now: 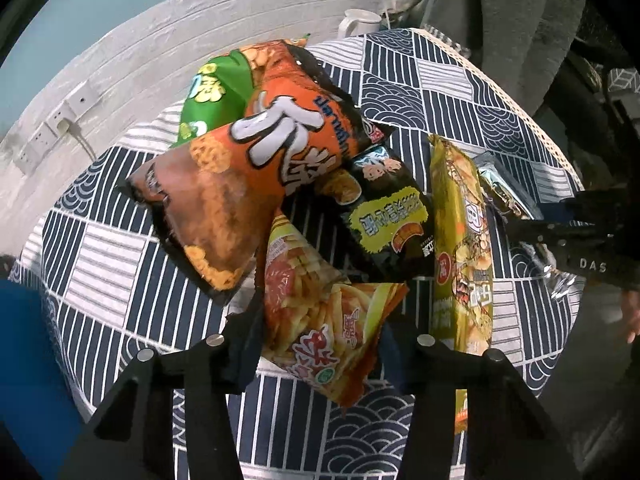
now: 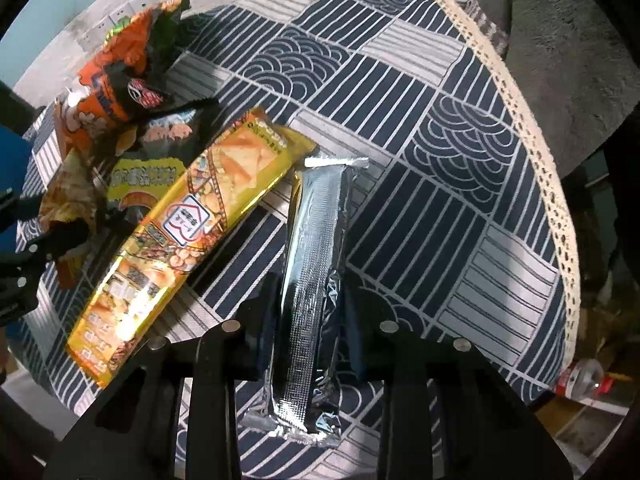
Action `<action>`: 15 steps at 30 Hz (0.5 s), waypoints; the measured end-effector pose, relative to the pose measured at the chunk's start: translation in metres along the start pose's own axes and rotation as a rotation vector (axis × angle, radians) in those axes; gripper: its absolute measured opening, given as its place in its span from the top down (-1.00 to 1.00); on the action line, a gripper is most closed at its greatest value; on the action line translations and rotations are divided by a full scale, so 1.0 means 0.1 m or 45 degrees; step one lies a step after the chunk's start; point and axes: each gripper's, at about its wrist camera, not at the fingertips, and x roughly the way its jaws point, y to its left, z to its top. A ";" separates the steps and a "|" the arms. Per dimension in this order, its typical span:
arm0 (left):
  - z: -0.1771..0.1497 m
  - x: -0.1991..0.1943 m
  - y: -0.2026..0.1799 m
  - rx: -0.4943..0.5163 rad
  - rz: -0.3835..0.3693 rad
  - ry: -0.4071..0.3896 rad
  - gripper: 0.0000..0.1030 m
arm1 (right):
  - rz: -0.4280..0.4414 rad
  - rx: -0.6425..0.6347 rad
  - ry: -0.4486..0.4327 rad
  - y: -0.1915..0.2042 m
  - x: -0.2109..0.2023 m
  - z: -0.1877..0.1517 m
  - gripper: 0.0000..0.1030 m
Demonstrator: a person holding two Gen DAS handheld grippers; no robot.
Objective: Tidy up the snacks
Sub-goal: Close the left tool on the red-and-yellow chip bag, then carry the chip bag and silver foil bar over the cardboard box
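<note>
In the left wrist view my left gripper (image 1: 320,340) is shut on a fries snack bag (image 1: 320,320), red and yellow, held just above the table. Beyond it lie a large orange bag (image 1: 240,184), a green bag (image 1: 212,92), a black bag (image 1: 384,216) and a long yellow pack (image 1: 460,248). In the right wrist view my right gripper (image 2: 312,328) is shut on a long silver foil pack (image 2: 312,280), lying lengthwise between the fingers. The yellow pack (image 2: 176,224) lies just left of it. The left gripper (image 2: 40,248) shows at the left edge with the fries bag.
The round table (image 2: 440,160) has a navy and white patterned cloth with a lace rim (image 2: 552,200). A white kettle (image 1: 358,22) stands at the far edge by a grey wall with sockets (image 1: 52,124). A plastic bottle (image 2: 580,380) lies on the floor at the right.
</note>
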 end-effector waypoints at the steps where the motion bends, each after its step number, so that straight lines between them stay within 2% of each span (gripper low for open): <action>1: -0.01 -0.02 0.01 -0.005 0.003 -0.004 0.06 | 0.003 0.001 -0.005 -0.06 0.00 0.06 0.47; 15: -0.24 -0.64 0.18 -0.075 0.025 -0.093 0.06 | 0.003 0.015 -0.138 0.10 -0.58 0.04 0.49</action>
